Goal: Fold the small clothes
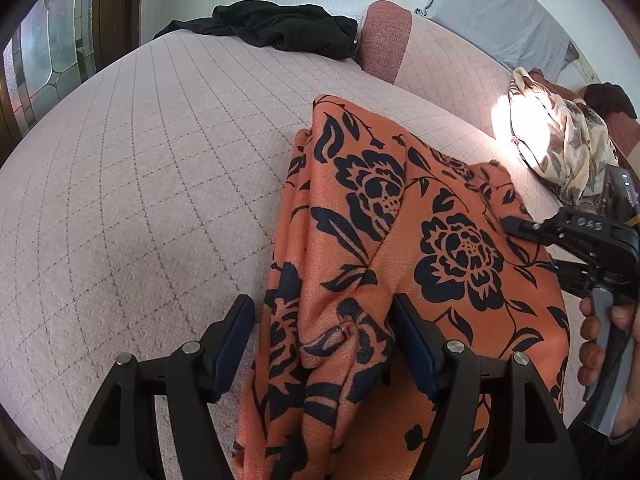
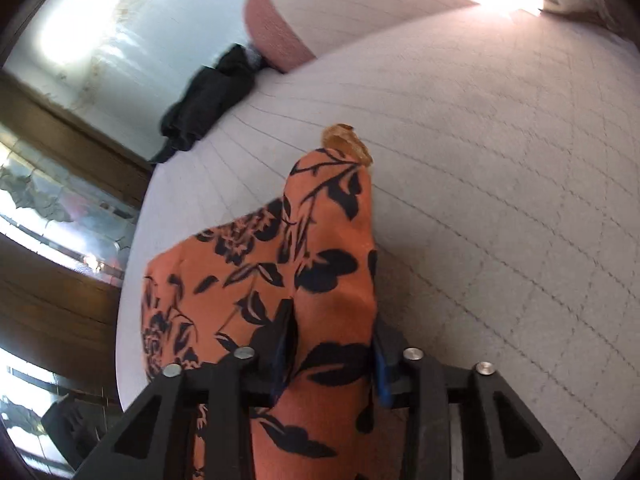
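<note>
A: Slippage is the principal risk. The orange floral garment [image 1: 400,240] is laid on the quilted bed [image 1: 140,200], partly gathered into folds. A ridge of it is enclosed by the right gripper [image 2: 334,344], whose jaws are seen narrowed around the cloth; whether the pads are pressed fully against it cannot be told, since the fabric hides the inner faces.

B: And the left gripper [image 1: 324,344]?

A: Its jaws are held open, straddling a bunched knot of the garment. Daylight is visible beside the left pad, so nothing is gripped there. If the cloth is lifted by the right side alone, the unheld side is likely to be dragged and the existing folds disturbed.

B: What else may be expected?

A: Several layers may be caught together in the right jaws, so that a double thickness is carried over and a crooked fold is produced. The fabric appears thin and slippery; a shallow bite may be lost.

B: What is shown by one view only?

A: In the left wrist view, the person's hand [image 1: 600,336] on the right gripper's handle is shown, along with a pale floral cloth [image 1: 560,140] and a grey cloth [image 1: 500,12] beyond. In the right wrist view, the garment's far tip, with a lighter edge, is shown. A black garment [image 1: 272,28] is seen in both.
</note>
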A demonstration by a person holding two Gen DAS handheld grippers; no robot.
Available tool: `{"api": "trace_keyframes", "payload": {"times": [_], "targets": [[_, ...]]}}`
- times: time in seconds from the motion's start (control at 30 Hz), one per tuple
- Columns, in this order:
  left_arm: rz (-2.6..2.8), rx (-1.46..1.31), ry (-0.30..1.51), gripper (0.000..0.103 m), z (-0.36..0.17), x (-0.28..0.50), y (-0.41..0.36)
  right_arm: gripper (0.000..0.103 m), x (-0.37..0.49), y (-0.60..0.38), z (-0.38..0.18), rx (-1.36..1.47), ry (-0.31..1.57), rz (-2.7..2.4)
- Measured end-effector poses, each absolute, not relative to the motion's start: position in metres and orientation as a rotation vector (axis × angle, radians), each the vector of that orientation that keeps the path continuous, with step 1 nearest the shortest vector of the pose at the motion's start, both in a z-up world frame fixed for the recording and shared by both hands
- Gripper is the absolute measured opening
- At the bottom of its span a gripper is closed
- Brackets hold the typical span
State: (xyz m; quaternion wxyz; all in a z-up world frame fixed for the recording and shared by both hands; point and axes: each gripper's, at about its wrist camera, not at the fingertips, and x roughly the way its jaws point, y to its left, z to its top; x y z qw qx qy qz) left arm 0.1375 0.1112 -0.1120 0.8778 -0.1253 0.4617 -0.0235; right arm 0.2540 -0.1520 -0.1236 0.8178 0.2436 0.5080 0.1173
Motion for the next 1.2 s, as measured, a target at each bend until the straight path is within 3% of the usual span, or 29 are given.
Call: {"api": "trace_keyframes", "payload": {"times": [0.03, 0.2, 0.27, 0.37, 0.43, 0.53, 0.6, 0.77, 0.87, 1.2], "targets": [[-0.056, -0.275, 0.961, 0.072, -0.112, 0.137, 0.113, 0.059, 0.251, -0.151, -0.116, 0.513, 1.058, 0.224], [-0.115, -0.382, 0.899, 0.065, -0.094, 0.119, 0.132, 0.063, 0.205, -0.131, -0.062, 0.412, 0.867, 0.271], [-0.131, -0.373, 0.869, 0.065, -0.084, 0.109, 0.136, 0.067, 0.188, -0.110, -0.056, 0.363, 0.866, 0.382], [-0.082, -0.324, 1.029, 0.052, -0.113, 0.111, 0.136, 0.072, 0.184, -0.083, -0.081, 0.309, 0.969, 0.486], [-0.096, -0.398, 1.037, 0.053, -0.114, 0.111, 0.144, 0.073, 0.184, -0.079, -0.114, 0.322, 1.064, 0.484], [-0.136, -0.424, 0.963, 0.051, -0.084, 0.109, 0.148, 0.078, 0.178, -0.083, -0.108, 0.297, 1.033, 0.500], [-0.162, -0.429, 0.933, 0.058, -0.071, 0.119, 0.152, 0.079, 0.182, -0.083, -0.109, 0.300, 1.039, 0.508], [-0.267, -0.473, 1.026, 0.057, -0.082, 0.204, 0.160, 0.079, 0.177, -0.078, -0.111, 0.284, 1.010, 0.521], [-0.284, -0.504, 1.134, 0.022, -0.110, 0.255, 0.161, 0.079, 0.149, -0.086, -0.101, 0.282, 1.000, 0.535], [-0.231, -0.437, 1.087, 0.024, -0.102, 0.276, 0.160, 0.079, 0.142, -0.097, -0.104, 0.329, 0.991, 0.571]]}}
